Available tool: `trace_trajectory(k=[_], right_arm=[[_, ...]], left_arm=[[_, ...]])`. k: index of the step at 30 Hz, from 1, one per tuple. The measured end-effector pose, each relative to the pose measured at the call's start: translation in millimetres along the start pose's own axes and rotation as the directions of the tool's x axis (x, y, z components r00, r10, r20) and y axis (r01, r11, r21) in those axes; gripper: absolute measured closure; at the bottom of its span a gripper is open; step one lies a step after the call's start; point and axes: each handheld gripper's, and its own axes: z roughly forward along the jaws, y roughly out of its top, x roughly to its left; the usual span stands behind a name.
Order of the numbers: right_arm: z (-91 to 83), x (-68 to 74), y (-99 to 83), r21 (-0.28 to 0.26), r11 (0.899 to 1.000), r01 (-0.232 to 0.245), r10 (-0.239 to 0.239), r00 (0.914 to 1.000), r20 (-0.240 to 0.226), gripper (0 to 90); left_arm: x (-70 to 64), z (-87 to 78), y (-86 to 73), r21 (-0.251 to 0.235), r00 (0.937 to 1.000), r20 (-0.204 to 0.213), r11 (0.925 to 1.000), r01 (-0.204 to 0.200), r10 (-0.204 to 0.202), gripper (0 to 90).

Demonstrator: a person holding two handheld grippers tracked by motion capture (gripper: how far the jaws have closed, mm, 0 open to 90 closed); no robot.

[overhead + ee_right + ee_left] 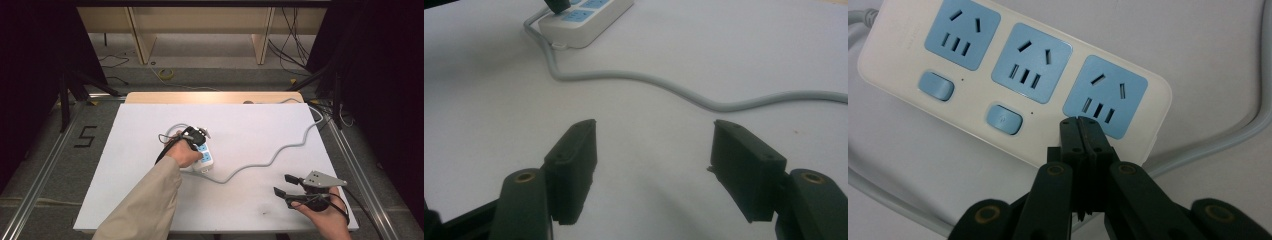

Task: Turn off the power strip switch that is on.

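A white power strip (205, 159) with blue sockets lies near the middle of the white table (150, 200). In the left gripper view the power strip (973, 120) has three blue sockets and two visible blue switches (1004, 119). My left gripper (1079, 121) is shut with nothing between its jaws; its tips press where the third switch sits, beside the end socket (1105, 95). In the high view the left gripper (197, 137) sits over the strip. My right gripper (283, 185) hovers open over the table's front right, jaws wide apart and empty (654, 131).
The strip's grey cable (280, 152) snakes across the table to its far right corner and off the edge; the cable (684, 92) runs ahead of the right gripper. Bare white tabletop surrounds both hands. Wooden furniture legs (142, 40) and floor cables lie beyond.
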Motion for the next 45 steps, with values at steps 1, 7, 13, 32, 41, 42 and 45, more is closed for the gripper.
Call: trace_trajectory(k=[1,7,13,32,41,42,45], right_arm=[[-0.1,0.1,0.0,0.000,1.000,-0.001,0.001,1.0000,0.000,35.9],[0.0,0.2,0.1,0.002,1.000,0.002,-0.002,1.0000,-0.001,35.9],[0.2,0.4,0.2,0.000,1.000,0.005,-0.005,1.0000,-0.002,35.9],[0.5,1.1,0.4,-0.002,1.000,0.006,-0.006,1.0000,-0.004,35.9],[0.8,0.5,0.1,0.003,1.000,0.005,-0.005,1.0000,-0.003,35.9],[0.8,0.5,0.1,0.002,1.000,0.003,-0.003,1.0000,-0.003,35.9],[0.8,0.2,0.1,0.001,1.000,0.004,-0.004,1.0000,-0.003,35.9]], left_arm=[[0.2,0.0,0.0,0.001,1.0000,0.000,1.0000,0.001,-0.001,89.7],[-1.2,-0.1,0.1,0.004,0.9999,-0.012,1.0000,-0.006,0.006,89.7],[-2.2,-0.1,0.1,0.010,0.9999,-0.014,1.0000,0.000,0.000,89.8],[-1.5,0.8,1.0,0.037,0.9996,-0.022,0.9991,0.019,-0.019,89.8],[-2.9,0.4,-0.1,0.011,0.9999,-0.007,0.9999,0.011,-0.010,89.7],[-3.5,0.6,-0.5,0.006,0.9999,-0.010,0.9999,0.009,-0.009,89.7],[-3.3,-2.7,-1.1,-0.027,0.9997,-0.001,0.9993,0.024,-0.024,89.4]])
